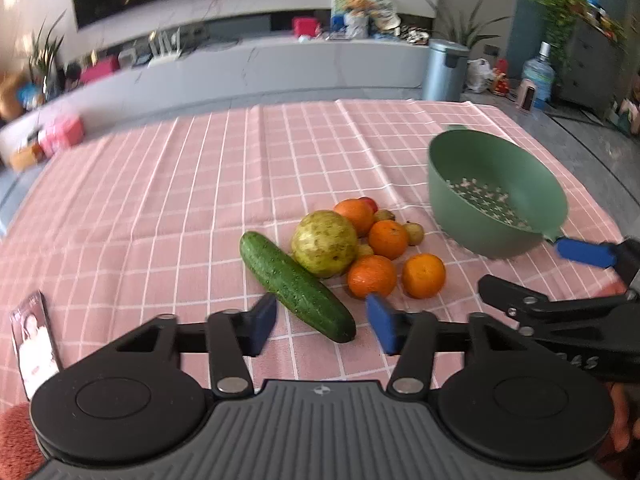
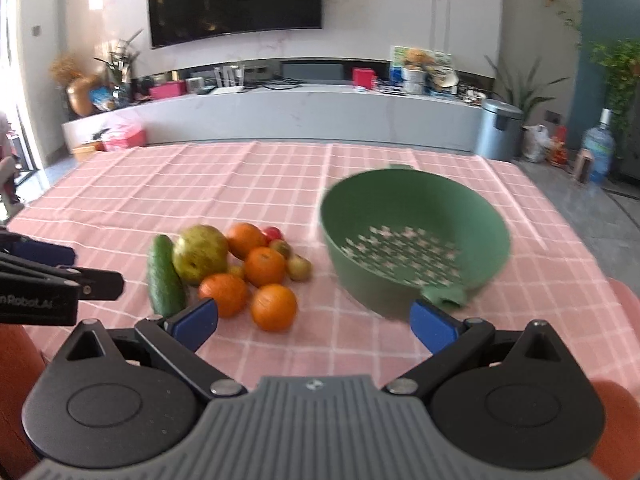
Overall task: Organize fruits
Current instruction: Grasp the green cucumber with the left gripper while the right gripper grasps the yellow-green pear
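Observation:
A pile of fruit lies on the pink checked tablecloth (image 1: 200, 184): a cucumber (image 1: 296, 285), a large yellow-green round fruit (image 1: 324, 243), several oranges (image 1: 372, 276), small yellowish fruits (image 1: 414, 233) and a red one behind. A green colander (image 1: 496, 192) sits to their right, tilted and blurred. My left gripper (image 1: 322, 320) is open, its fingers on either side of the cucumber's near end. My right gripper (image 2: 314, 316) is open wide and empty, with an orange (image 2: 274, 306) in front of it and its right finger next to the colander's handle (image 2: 444, 295).
A phone (image 1: 34, 340) lies on the cloth at the near left. Beyond the table's far edge are a grey TV bench (image 2: 280, 108), a bin (image 2: 498, 128) and a water bottle (image 2: 598, 148). The right gripper's arm shows in the left wrist view (image 1: 560, 312).

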A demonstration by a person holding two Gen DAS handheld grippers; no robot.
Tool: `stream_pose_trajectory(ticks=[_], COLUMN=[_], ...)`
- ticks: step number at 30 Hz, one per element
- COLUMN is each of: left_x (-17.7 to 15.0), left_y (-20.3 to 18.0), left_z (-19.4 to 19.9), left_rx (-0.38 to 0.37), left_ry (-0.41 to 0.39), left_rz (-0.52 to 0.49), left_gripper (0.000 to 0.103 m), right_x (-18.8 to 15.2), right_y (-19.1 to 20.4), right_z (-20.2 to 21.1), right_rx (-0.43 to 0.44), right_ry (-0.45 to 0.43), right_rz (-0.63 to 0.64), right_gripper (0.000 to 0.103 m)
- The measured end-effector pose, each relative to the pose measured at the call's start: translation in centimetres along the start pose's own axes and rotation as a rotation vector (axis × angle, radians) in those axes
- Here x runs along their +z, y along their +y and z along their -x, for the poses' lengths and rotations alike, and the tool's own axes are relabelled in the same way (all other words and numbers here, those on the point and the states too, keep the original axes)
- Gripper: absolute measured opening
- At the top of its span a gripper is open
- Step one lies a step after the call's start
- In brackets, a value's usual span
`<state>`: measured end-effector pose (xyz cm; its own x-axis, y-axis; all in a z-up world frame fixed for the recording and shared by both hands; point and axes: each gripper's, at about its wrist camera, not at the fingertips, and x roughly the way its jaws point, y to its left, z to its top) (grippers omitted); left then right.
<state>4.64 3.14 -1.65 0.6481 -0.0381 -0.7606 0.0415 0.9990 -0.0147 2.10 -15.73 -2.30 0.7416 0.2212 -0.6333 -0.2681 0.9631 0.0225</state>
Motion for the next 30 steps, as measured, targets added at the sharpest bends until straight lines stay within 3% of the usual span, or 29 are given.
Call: stream_pose_trajectory(ticks=[1,3,9,20,26,30], left_x=[0.3,0.8,2.2,3.3,3.3,3.4], left_y=[0.3,1.0,3.7,7.7,8.4,8.5], left_z=[-0.5,-1.3,-4.9,-9.3,-10.4,-10.7], left_rx=[0.003,0.011,-0.016,-0.053,-0.080,-0.099], left_ry=[0.014,0.033,0.140,0.217,0.227,0.226], left_rz=[0.020,0.052,0.197,0.385,0.414,0.416], left_gripper=[0.049,0.043,0.041,0.041,0.041,0.041], right_x=[0.3,0.8,2.4,4.9,5.3,5.3], right_y=[0.2,0.7,2.1,4.7,5.6,6.4], right_z=[-0.6,-1.9,-5.8,-11.8,-13.8,-14.7], right_rx=[0.017,0.054,0.183,0.299,0.329,0.330], right_ry=[0.008,0.031,0.091,0.160,0.182,0.189], right_rz=[0.010,0.023,0.040,0.071,0.084,0.123], right_gripper=[0.083,0.073,0.053,0.051,0.052,0.057])
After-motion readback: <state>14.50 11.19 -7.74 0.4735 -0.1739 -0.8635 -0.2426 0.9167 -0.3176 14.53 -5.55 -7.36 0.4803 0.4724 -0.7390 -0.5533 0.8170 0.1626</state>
